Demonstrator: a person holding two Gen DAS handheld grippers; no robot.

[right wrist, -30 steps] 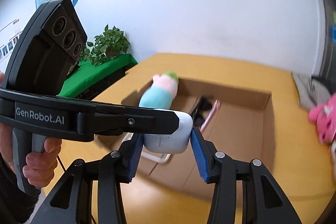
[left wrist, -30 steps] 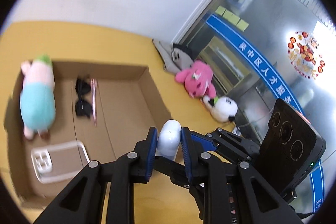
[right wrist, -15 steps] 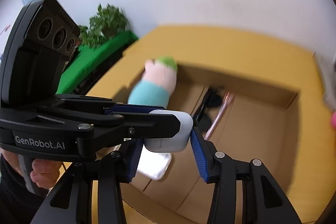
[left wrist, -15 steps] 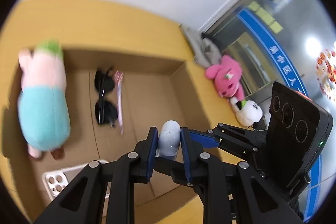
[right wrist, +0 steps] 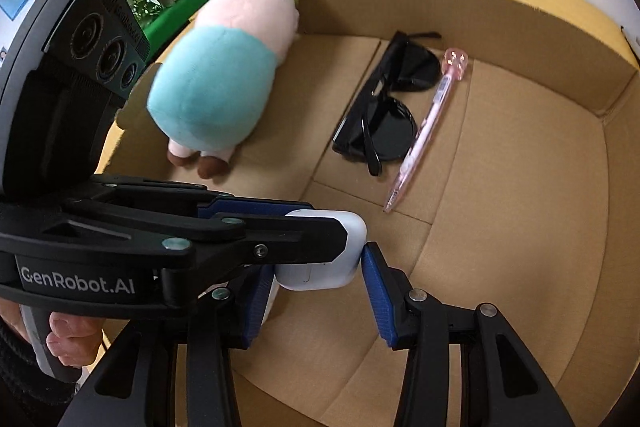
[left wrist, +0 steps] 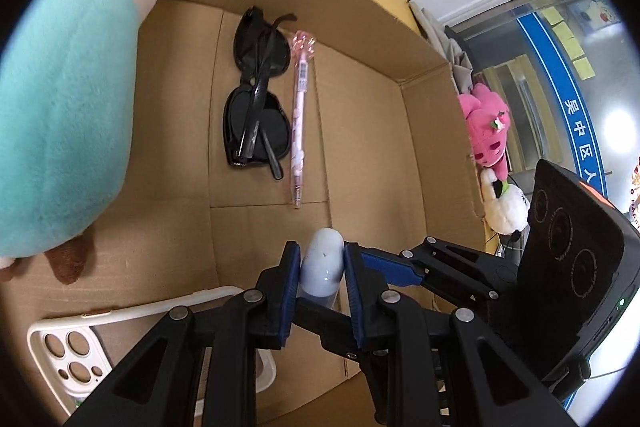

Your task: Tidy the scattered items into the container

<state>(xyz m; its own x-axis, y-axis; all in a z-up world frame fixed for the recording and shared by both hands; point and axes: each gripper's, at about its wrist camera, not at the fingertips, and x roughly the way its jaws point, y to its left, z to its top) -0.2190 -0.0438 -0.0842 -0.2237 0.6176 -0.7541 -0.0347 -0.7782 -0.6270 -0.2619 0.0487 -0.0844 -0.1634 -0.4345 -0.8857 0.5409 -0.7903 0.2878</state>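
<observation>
Left wrist view: left claw (left wrist: 322, 269) clamps narrow sides of white earbud case (left wrist: 322, 261), low over bare floor of cardboard box (left wrist: 424, 75). Sunglasses (left wrist: 256, 103), pink pen (left wrist: 299, 123), plush toy (left wrist: 60, 107), phone case (left wrist: 80, 355) already inside.

Right wrist view: right claw (right wrist: 318, 277) half open, pads flanking case (right wrist: 320, 267); right pad touching, left contact hidden. Step: placing case in box. Next: lower to floor, then release both claws, clear of pen (right wrist: 424, 131).

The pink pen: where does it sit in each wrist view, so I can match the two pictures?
Left wrist view: the pink pen lies upper centre on the cardboard box floor, just right of the black sunglasses.
Right wrist view: it runs diagonally right of centre, again along the sunglasses' right side.
Shared landmark: the sunglasses, beside the pen in both.
</observation>
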